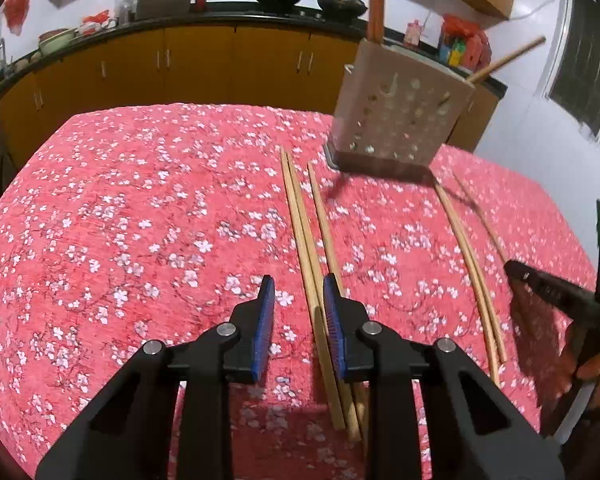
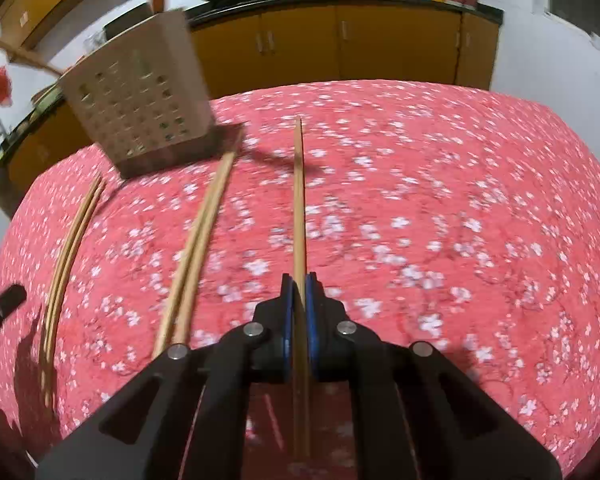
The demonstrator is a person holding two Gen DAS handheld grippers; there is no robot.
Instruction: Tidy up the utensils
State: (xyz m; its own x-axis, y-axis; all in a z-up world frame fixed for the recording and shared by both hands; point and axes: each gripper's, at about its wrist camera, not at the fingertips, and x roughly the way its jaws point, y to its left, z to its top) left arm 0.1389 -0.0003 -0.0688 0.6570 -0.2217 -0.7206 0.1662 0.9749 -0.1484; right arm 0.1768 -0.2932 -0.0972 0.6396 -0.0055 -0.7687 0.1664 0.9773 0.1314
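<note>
A single pale wooden chopstick (image 2: 299,200) is clenched in the right tool (image 2: 299,292), its long axis pointing straight ahead; the perforated holder (image 2: 140,108) stands ahead to its left. The left tool (image 1: 299,300) hangs released over loose chopsticks (image 1: 300,216) lying lengthwise on the floral surface (image 1: 120,220).
</note>
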